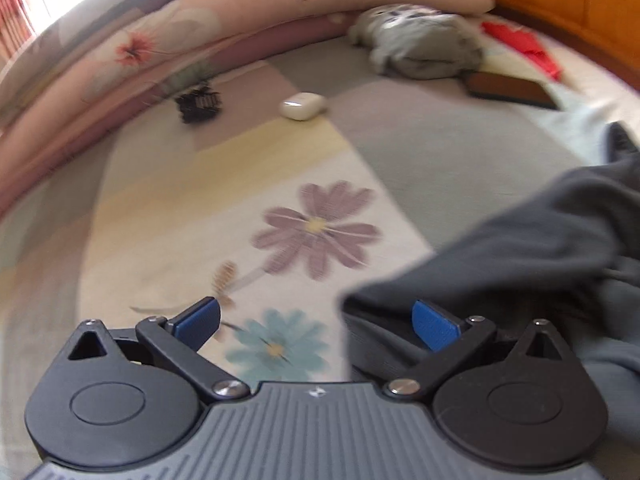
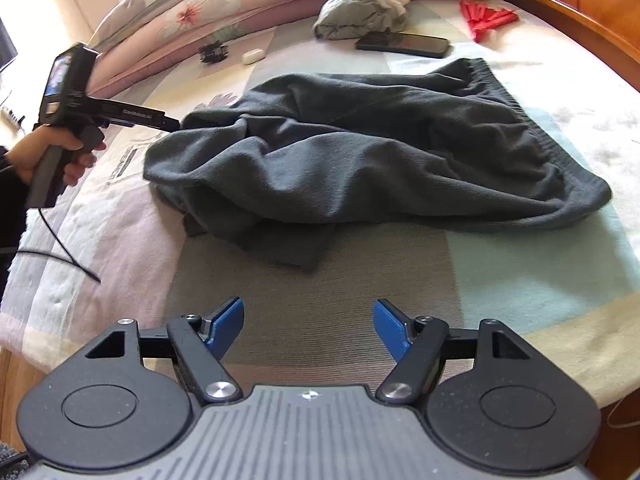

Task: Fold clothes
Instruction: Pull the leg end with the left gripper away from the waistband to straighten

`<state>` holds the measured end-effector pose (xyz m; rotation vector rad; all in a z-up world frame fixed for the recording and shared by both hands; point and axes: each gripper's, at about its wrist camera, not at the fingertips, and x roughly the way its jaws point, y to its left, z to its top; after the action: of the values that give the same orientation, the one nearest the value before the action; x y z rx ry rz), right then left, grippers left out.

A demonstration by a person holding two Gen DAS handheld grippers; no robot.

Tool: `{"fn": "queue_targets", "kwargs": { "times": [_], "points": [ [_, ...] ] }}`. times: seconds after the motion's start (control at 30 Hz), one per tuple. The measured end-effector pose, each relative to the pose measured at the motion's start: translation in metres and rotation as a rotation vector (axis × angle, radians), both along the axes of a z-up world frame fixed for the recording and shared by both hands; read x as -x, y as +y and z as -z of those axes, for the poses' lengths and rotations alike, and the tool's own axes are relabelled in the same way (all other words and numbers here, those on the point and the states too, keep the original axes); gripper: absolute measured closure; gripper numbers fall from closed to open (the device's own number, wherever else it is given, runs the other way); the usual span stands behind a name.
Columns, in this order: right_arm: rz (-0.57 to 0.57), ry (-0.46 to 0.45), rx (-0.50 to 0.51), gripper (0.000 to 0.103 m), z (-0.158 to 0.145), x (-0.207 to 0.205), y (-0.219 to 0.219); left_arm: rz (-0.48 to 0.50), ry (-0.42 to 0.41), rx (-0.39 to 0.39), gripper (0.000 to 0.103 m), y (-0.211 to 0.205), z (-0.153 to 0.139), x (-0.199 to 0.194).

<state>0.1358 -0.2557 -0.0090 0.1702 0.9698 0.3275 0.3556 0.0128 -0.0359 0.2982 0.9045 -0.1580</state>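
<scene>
A dark grey garment (image 2: 360, 148) lies crumpled on the bed, its ribbed hem toward the right. My right gripper (image 2: 308, 328) is open and empty, low over the bedspread in front of the garment, apart from it. My left gripper (image 1: 316, 324) is open at the garment's left edge (image 1: 520, 248); its right blue pad (image 1: 434, 326) sits over the dark cloth and its left pad (image 1: 198, 322) over the floral bedspread. In the right wrist view the left gripper's tool (image 2: 108, 114) reaches the garment's left edge, its tips hidden by the cloth.
A floral bedspread (image 2: 340, 300) covers the bed. At the back lie a grey bundle of clothes (image 2: 360, 14), a phone (image 2: 404, 45), red items (image 2: 488, 18), a white earbud case (image 2: 253, 56), a black hair clip (image 2: 214, 53) and rolled quilts (image 2: 240, 4). A wooden headboard (image 2: 580, 4) stands at right.
</scene>
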Motion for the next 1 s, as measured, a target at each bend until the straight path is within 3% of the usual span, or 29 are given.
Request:
{"fn": "queue_targets", "kwargs": {
  "times": [0.23, 0.27, 0.73, 1.0],
  "points": [
    [-0.021, -0.015, -0.014, 0.025, -0.003, 0.002, 0.015, 0.032, 0.078, 0.144, 0.001, -0.024, 0.006, 0.020],
    [-0.024, -0.019, -0.015, 0.025, -0.005, 0.004, 0.016, 0.033, 0.085, 0.137, 0.001, -0.024, 0.007, 0.022],
    [0.008, -0.019, -0.019, 0.023, -0.004, 0.019, 0.006, 0.025, 0.149, -0.155, 0.000, -0.003, 0.026, 0.048],
    [0.005, -0.049, -0.019, 0.023, -0.010, 0.024, 0.004, -0.008, 0.033, -0.363, 0.000, 0.014, 0.019, 0.046]
  ]
}}
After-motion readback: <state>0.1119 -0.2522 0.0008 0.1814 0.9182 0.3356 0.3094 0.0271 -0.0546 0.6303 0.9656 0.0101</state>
